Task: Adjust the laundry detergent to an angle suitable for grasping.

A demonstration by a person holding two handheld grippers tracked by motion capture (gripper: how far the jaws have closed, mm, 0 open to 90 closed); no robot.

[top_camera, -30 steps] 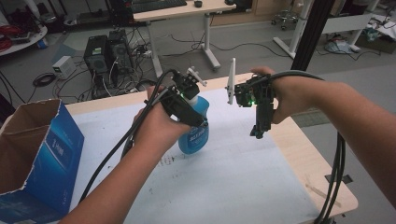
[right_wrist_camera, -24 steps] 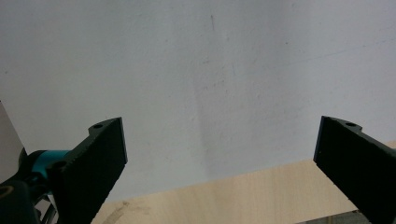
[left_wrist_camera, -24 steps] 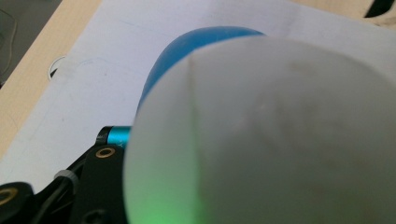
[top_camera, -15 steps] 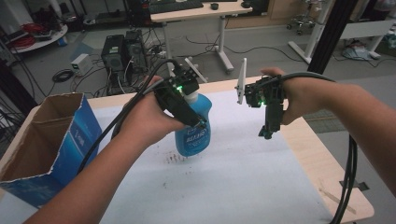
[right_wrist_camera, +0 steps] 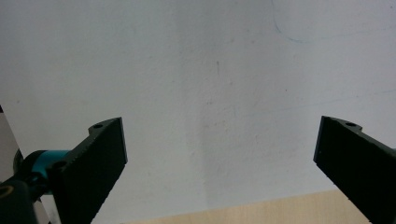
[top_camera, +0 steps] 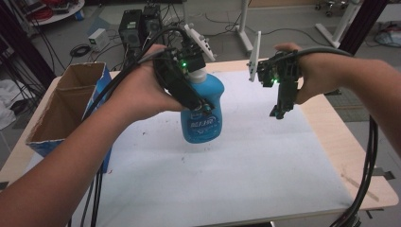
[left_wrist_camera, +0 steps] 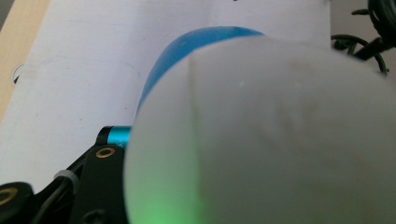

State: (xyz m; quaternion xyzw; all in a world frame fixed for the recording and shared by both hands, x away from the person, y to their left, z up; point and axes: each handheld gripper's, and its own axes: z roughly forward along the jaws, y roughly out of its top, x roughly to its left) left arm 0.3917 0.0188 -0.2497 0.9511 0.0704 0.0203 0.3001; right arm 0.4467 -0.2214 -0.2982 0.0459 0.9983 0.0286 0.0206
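Bottle in the air: your left hand-held gripper (top_camera: pixel 201 106) has its jaws clamped on a blue plastic bottle with a white label (top_camera: pixel 201 124), gripping it around the upper body so it hangs tilted above the white sheet covering the table (top_camera: pixel 246 165). The bottle sits left of centre in the high view, clear of the sheet, its base nearest to you. In the left gripper view the bottle's pale top (left_wrist_camera: pixel 271 135) crowds the lens, with a blue curve of its body showing behind it over the white sheet.

Your right hand-held gripper (top_camera: pixel 279 112) hangs to the right of the bottle and well apart from it, pointing down at the sheet. In the right gripper view its two black jaws stand wide apart with nothing between them, the white sheet and a strip of the table's pale wooden edge (right_wrist_camera: pixel 261 210) below.

An open blue cardboard box (top_camera: pixel 66 111) stands at the left edge of the table, near your left forearm, its brown inside facing up. Black cables trail from both grippers toward you.
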